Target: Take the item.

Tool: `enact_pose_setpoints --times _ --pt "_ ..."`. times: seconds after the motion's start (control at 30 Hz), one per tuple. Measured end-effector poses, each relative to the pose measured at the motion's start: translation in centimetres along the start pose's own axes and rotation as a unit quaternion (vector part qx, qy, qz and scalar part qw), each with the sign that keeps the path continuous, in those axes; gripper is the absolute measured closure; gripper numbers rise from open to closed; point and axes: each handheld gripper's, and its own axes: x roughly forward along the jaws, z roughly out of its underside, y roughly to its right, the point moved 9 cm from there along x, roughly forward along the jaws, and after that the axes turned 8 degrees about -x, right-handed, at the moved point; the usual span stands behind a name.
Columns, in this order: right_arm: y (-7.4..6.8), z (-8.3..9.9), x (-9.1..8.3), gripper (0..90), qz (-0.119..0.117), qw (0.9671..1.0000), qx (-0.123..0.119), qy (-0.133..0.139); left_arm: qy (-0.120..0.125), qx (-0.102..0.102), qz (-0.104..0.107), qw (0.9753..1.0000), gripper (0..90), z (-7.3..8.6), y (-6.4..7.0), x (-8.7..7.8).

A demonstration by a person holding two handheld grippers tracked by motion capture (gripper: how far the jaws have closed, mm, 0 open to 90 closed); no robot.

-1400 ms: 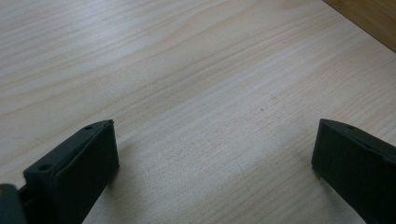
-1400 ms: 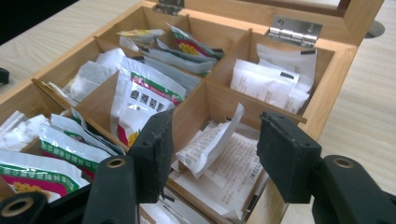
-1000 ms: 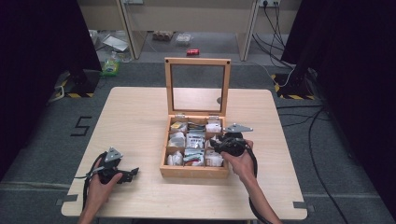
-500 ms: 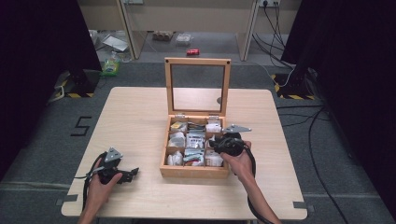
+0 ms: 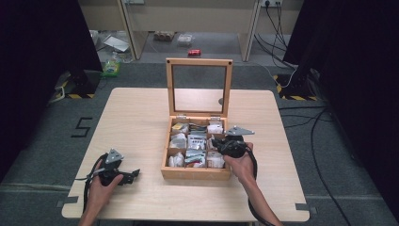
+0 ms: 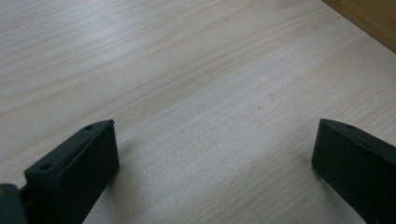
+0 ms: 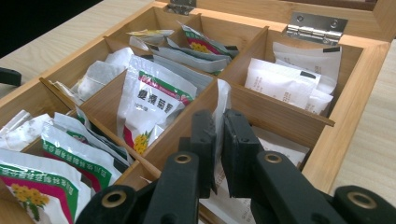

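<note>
While the left gripper point(image 5: 123, 176) lies where it lay a second ago, on the near left part of the table point(image 5: 141, 117) under the person's left hand point(image 5: 101, 183), the right gripper point(image 7: 218, 140) has crept slightly nearer the person's side, staying over the right edge of the wooden box point(image 5: 195, 173). In the left gripper view the two black jaws stand wide apart with nothing but bare wood between them, and a corner of the box is cut off at the upper right.

In the right gripper view the jaws are pressed together on a white sachet point(image 7: 220, 100) that stands on edge in the near right compartment. Its thin upper edge rises between the pads and a little beyond them; its lower part is hidden behind the jaws, and any printing on it cannot be made out. From above, the right hand point(image 5: 242, 162) and the gripper's body cover that compartment, so the sachet cannot be picked out there.

Beyond the jaws, the middle compartment holds a packet with yellow flowers point(image 7: 152, 105), and the right compartment behind the sachet holds plain white packets point(image 7: 289, 79). Farther still, the glass lid point(image 5: 199, 87) stands upright on its hinges point(image 7: 316, 25). The back left compartments are too small to read.
</note>
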Motion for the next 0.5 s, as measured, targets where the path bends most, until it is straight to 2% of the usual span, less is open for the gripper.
enact_pose_setpoints --times 0.17,0.5 --pt "-0.1 -0.3 -0.4 85.5 -0.007 0.9999 0.005 0.007 0.000 0.000 0.000 1.0000 0.0 0.0 0.0 0.0" --pt "0.2 -1.7 -1.9 86.1 -0.019 0.9986 0.025 0.043 0.000 0.001 0.000 1.0000 0.0 0.0 0.0 0.0"
